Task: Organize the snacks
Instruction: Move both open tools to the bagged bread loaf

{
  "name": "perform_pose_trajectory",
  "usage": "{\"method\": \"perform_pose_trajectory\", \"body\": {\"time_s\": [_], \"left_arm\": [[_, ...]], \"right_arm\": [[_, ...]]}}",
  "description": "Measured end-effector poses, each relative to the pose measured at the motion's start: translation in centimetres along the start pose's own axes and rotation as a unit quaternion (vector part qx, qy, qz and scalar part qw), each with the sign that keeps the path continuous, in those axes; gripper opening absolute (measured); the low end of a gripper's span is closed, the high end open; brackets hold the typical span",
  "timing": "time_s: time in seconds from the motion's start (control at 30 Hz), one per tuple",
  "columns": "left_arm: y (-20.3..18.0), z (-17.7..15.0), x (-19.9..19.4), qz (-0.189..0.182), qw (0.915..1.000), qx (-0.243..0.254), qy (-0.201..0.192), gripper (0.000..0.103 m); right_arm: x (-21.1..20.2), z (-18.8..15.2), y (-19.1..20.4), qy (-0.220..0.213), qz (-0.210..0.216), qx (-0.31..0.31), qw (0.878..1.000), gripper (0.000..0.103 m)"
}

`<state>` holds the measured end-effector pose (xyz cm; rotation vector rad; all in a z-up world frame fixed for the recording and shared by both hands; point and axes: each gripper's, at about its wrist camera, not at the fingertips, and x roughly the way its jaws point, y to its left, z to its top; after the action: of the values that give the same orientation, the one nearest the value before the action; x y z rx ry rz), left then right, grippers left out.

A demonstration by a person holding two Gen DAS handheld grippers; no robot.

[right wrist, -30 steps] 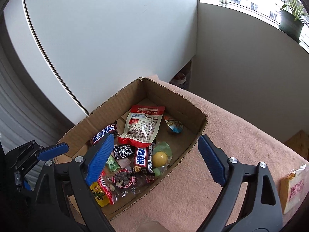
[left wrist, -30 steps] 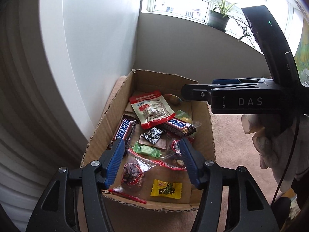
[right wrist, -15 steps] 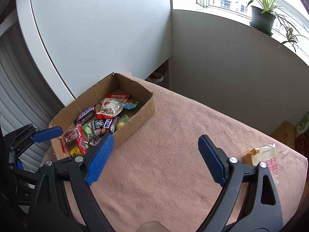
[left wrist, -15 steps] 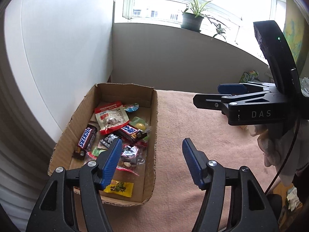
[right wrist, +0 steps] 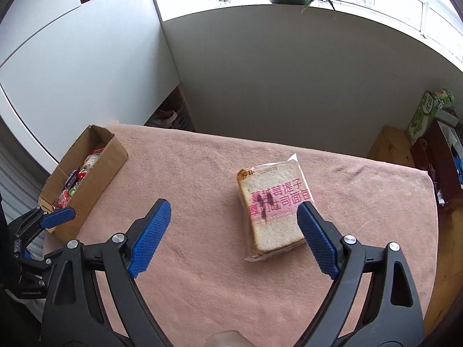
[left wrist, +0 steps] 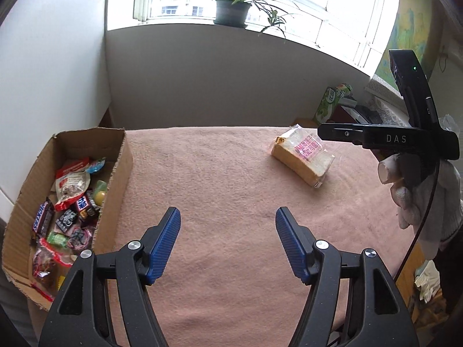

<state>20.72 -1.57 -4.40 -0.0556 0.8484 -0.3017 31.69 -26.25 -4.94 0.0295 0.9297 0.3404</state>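
A cardboard box (left wrist: 123, 170) stands at the left end of the pink cloth, filled with several wrapped snacks such as a Snickers bar (left wrist: 42, 217) and a red-and-white pouch (left wrist: 71, 182). A clear pack of sliced bread (left wrist: 303, 156) lies alone on the cloth to the right. My left gripper (left wrist: 228, 217) hovers over bare cloth, its jaws opening with nothing between them. My right gripper (right wrist: 233, 205) is open above the cloth. The bread pack (right wrist: 272, 208) lies just inside its right finger (right wrist: 317, 240), untouched. The box (right wrist: 95, 170) is far to its left.
A gloved hand (left wrist: 405, 190) holds the right gripper's black body at the right of the left wrist view. A potted plant (left wrist: 233, 8) sits on the windowsill. A green carton (right wrist: 428, 115) and wooden furniture (right wrist: 387, 144) stand beyond the table's right end. White panels (right wrist: 86, 66) rise behind the box.
Both grippers swung right, away from over the box and out across the pink cloth. The bread pack came into both views. The left jaws stand wider than before.
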Motion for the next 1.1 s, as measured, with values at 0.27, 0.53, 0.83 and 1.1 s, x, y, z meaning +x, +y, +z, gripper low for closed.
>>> {"method": "perform_pose_trajectory", "body": {"time_s": [0.27, 0.53, 0.83, 1.1], "left_arm": [[-4.7, 1.2, 4.2, -0.031, 0.9991, 0.012, 0.025, 0.068], [-7.8, 2.2, 7.9, -0.029, 0.9979, 0.029, 0.050, 0.068], [-8.7, 2.9, 11.2, -0.033, 0.9963, 0.028, 0.074, 0.069], [-8.9, 4.0, 13.7, -0.079, 0.9922, -0.016, 0.095, 0.069]], "right_arm": [[2.4, -0.6, -7.8, 0.018, 0.017, 0.080, 0.996, 0.091], [6.2, -0.9, -10.2, 0.042, 0.027, 0.099, 0.994, 0.091], [8.6, -0.5, -10.3, 0.058, 0.041, 0.091, 0.993, 0.091], [9.7, 0.1, -9.1, 0.068, 0.077, 0.087, 0.991, 0.090]]}}
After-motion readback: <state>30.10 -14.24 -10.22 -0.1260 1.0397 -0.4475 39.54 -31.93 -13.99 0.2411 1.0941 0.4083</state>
